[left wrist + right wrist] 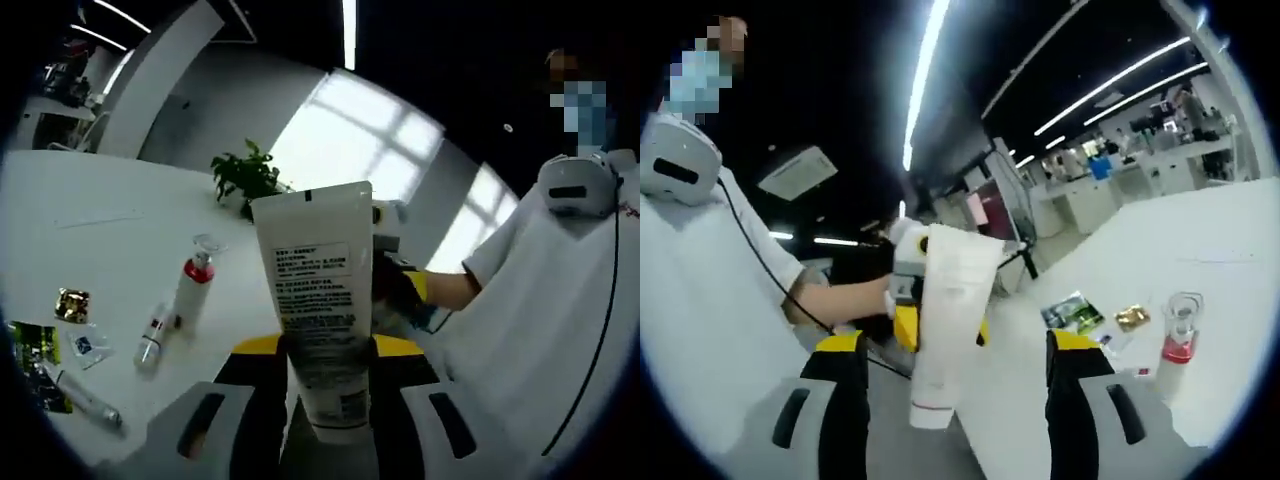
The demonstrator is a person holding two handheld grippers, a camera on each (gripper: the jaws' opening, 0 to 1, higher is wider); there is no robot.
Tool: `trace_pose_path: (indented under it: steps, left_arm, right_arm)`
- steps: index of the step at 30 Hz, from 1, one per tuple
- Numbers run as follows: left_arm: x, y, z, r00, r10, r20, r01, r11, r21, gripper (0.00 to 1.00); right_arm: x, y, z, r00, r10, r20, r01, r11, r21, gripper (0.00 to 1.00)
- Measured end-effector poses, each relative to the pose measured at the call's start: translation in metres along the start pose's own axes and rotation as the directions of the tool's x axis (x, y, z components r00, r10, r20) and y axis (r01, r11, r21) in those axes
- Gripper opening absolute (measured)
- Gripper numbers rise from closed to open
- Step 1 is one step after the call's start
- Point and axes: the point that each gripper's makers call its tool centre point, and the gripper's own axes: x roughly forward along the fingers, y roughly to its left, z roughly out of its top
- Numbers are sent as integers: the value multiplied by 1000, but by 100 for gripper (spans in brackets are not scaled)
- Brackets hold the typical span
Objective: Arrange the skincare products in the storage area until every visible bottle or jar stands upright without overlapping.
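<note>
A white tube point(318, 300) with printed text stands up between the jaws of my left gripper point(325, 352), which is shut on its lower end. In the right gripper view the same tube point(945, 310) hangs from the left gripper point(904, 318), in front of my right gripper point(958, 352). The right gripper's yellow-tipped jaws are wide apart and touch nothing. On the white table point(90, 200) a red bottle point(194, 285) with a clear cap stands upright. A small white tube point(152, 336) lies next to it, and a slim tube point(88, 402) lies nearer.
A gold sachet point(72, 303), a clear sachet point(90, 346) and a green packet point(36, 352) lie on the table. A potted plant point(246, 176) stands at the far edge. A person in a white shirt point(560, 330) stands close on the right.
</note>
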Motion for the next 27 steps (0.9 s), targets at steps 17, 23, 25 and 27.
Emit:
trace_pose_path:
  steps: [17,23,25,27]
  left_arm:
    - [17,-15,-6,989,-131,-68,134,990,45,27]
    - [15,-15,1,987,-151,-46,154,987,52,27]
    - [15,-13,2,988,-150,-44,152,987,46,27]
    - [13,-7,2,989,-140,-41,141,989,46,27]
  right_arm:
    - [23,20,1,991,131,13,-132,989,61,39]
    - [23,21,10,990,126,58,-129,990,53,37]
    - [23,19,11,991,114,63,-118,991,61,36]
    - [23,17,12,994,92,63,-96,994,51,36]
